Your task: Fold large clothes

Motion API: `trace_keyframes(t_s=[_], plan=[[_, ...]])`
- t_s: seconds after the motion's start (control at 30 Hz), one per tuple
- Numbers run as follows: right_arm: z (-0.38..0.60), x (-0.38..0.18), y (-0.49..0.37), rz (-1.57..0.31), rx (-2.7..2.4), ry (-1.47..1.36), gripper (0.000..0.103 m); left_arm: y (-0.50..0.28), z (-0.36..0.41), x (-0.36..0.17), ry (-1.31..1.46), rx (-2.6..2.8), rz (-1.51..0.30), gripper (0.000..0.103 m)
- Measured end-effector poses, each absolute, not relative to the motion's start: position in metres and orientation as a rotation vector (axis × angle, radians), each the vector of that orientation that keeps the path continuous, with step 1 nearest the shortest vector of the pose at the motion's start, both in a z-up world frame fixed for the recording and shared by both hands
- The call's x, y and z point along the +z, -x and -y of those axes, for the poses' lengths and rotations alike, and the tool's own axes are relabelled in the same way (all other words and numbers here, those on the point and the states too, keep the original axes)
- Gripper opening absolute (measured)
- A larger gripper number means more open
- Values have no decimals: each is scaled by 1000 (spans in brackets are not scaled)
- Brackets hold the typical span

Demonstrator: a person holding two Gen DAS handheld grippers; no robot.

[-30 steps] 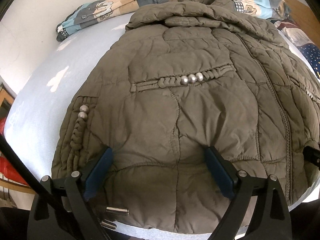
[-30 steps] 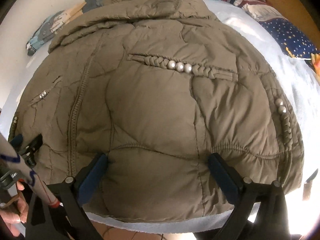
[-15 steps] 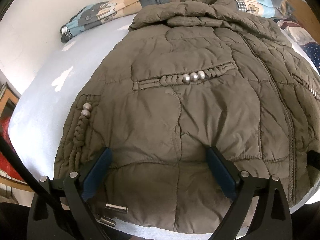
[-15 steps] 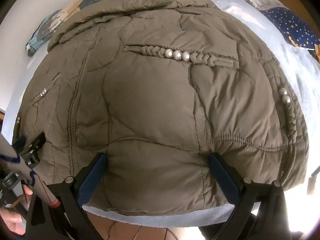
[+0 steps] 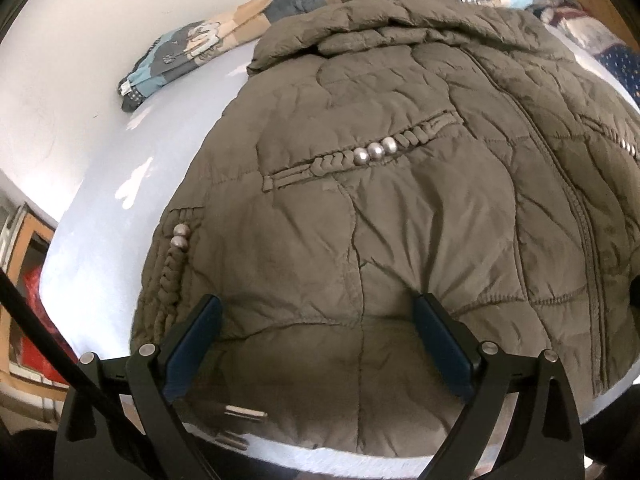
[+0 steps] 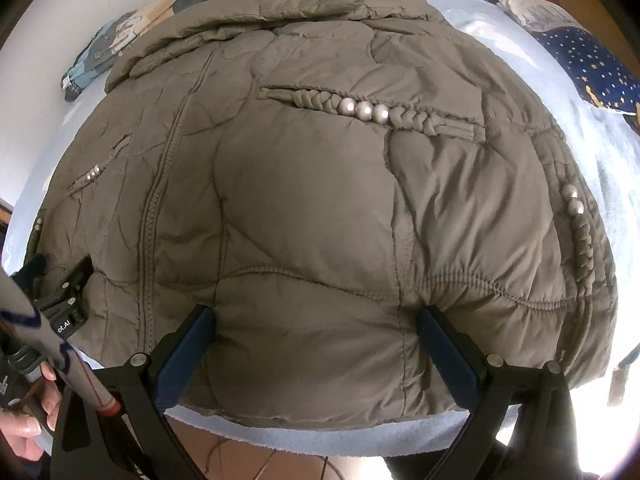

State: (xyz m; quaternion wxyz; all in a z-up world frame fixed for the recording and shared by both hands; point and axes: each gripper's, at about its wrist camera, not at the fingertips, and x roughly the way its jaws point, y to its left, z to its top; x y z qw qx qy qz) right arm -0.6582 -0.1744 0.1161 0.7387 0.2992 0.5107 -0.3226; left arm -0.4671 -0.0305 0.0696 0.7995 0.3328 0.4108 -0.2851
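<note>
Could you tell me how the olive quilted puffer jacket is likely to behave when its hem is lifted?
The olive quilted puffer jacket looks puffy and creased, so it will probably flop and sag. Its padding suggests it is light for its bulk. The smooth shell may slip between the open left gripper fingers.

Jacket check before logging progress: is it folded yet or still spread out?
Spread out: the jacket lies flat on the bed, both pockets and zipper showing.

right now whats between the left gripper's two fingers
In the left wrist view, the puffy hem of the olive jacket fills the gap between the open left gripper's fingers.
</note>
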Motion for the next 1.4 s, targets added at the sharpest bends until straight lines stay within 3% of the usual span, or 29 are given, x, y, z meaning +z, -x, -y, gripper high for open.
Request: trace_keyframes(t_s=[0.03, 0.17, 0.33, 0.8, 0.9, 1.03, 1.2, 1.4], plan=[[174, 120, 657, -1112, -702, -651, 102, 468, 31, 72, -721, -618, -877, 97], [168, 146, 661, -1002, -677, -629, 79, 468, 25, 82, -660, -649, -872, 97], [169, 170, 673, -889, -668, -632, 78, 477, 33, 98, -631, -690, -809, 96], [173, 199, 667, -797, -673, -608, 78, 494, 65, 182, -518, -832, -544, 95], [175, 206, 662, -792, -675, -594, 78, 480, 76, 199, -494, -848, -523, 95], [189, 228, 656, -778, -649, -614, 70, 428, 104, 237, -392, -814, -544, 94], [234, 289, 633, -764, -648, -588, 70, 358, 152, 258, -286, -816, -610, 93], [326, 346, 573, -744, -668, -637, 70, 306, 189, 191, -286, -828, -813, 59]])
